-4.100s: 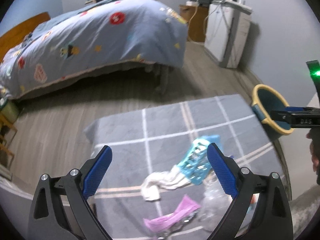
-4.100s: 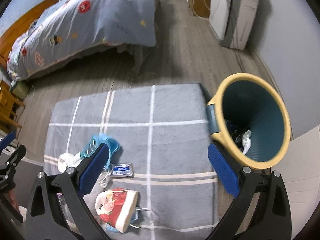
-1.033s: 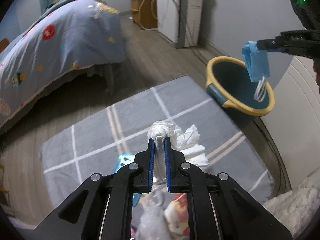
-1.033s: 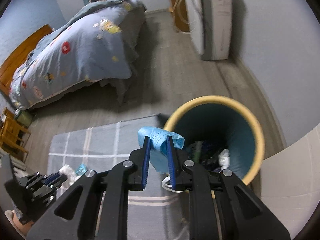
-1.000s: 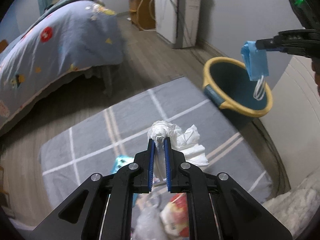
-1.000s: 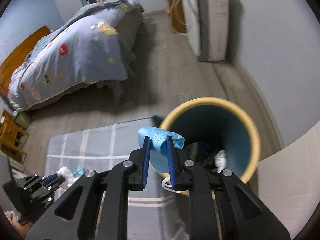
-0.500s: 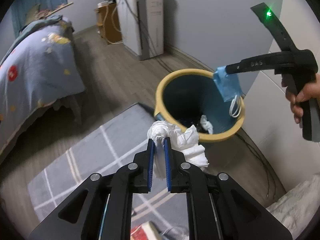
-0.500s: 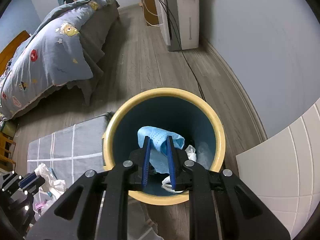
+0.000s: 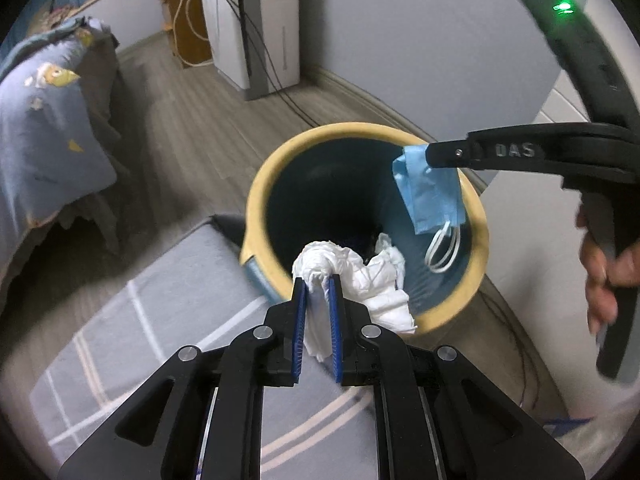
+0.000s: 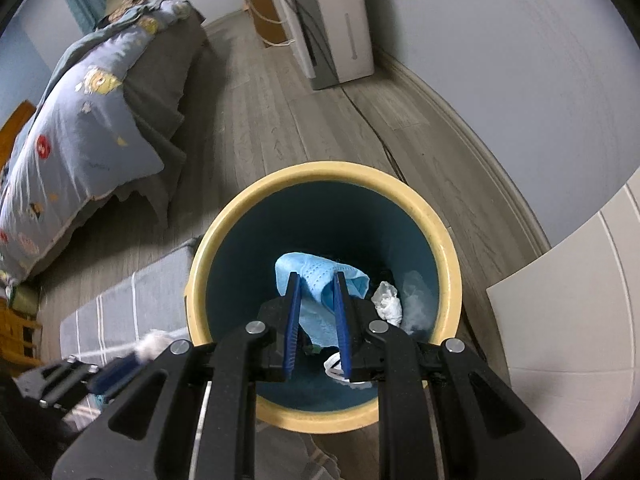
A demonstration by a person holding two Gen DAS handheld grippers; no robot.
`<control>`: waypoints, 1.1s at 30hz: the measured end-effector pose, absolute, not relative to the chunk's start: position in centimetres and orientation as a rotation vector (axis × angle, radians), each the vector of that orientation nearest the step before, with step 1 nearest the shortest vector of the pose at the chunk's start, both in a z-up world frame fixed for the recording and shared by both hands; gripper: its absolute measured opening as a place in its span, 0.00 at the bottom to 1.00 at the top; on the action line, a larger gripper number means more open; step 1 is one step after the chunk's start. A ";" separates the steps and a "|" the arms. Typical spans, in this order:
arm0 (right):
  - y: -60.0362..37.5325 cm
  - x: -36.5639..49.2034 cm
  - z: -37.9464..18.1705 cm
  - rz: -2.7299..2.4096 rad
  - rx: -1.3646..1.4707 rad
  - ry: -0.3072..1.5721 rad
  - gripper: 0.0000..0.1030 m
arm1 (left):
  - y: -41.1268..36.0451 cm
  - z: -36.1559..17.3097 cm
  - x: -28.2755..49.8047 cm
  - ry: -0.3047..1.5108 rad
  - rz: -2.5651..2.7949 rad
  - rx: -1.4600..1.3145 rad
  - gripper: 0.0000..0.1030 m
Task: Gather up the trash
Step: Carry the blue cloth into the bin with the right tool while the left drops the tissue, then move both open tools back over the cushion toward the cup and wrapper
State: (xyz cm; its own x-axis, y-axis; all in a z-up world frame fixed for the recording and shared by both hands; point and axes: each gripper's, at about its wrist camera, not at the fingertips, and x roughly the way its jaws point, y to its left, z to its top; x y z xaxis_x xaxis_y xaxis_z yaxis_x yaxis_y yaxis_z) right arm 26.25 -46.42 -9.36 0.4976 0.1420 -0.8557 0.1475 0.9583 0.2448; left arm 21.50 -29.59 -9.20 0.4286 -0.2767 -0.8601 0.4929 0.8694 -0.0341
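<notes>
A crumpled white tissue (image 9: pixel 352 276) is being pinched by the left claw (image 9: pixel 317 280) and a blue face mask (image 10: pixel 320 292) by the right claw (image 10: pixel 316 280), over the yellow-rimmed teal bin (image 10: pixel 320 172); neither is being released yet.

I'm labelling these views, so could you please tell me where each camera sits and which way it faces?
Left wrist: on the left gripper, looking down at the bin; shows its fingers on white tissue, plus the right gripper and hand.
Right wrist: on the right gripper, looking into the bin; holds a blue mask.
Shared: bin, bed, rug.
</notes>
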 end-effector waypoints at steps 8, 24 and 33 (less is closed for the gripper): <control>-46.8 26.2 -9.2 -0.016 0.319 1.023 0.16 | -30.9 -11.1 23.4 1.005 -0.454 0.216 0.11; -47.1 26.0 -8.2 -0.070 0.323 0.985 0.86 | -27.1 -9.8 23.3 0.954 -0.339 0.145 0.81; -44.4 24.7 -5.7 -0.069 0.227 0.953 0.94 | -21.2 -5.5 19.1 0.899 -0.290 0.140 0.89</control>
State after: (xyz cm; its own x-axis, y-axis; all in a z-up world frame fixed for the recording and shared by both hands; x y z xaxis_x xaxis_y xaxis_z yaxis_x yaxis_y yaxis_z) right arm 24.69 -44.45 -5.66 0.5790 0.0415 -0.8143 0.1584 0.9739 0.1623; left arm 19.12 -21.15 -5.50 0.5868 -0.1897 -0.7872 0.3066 0.9518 -0.0009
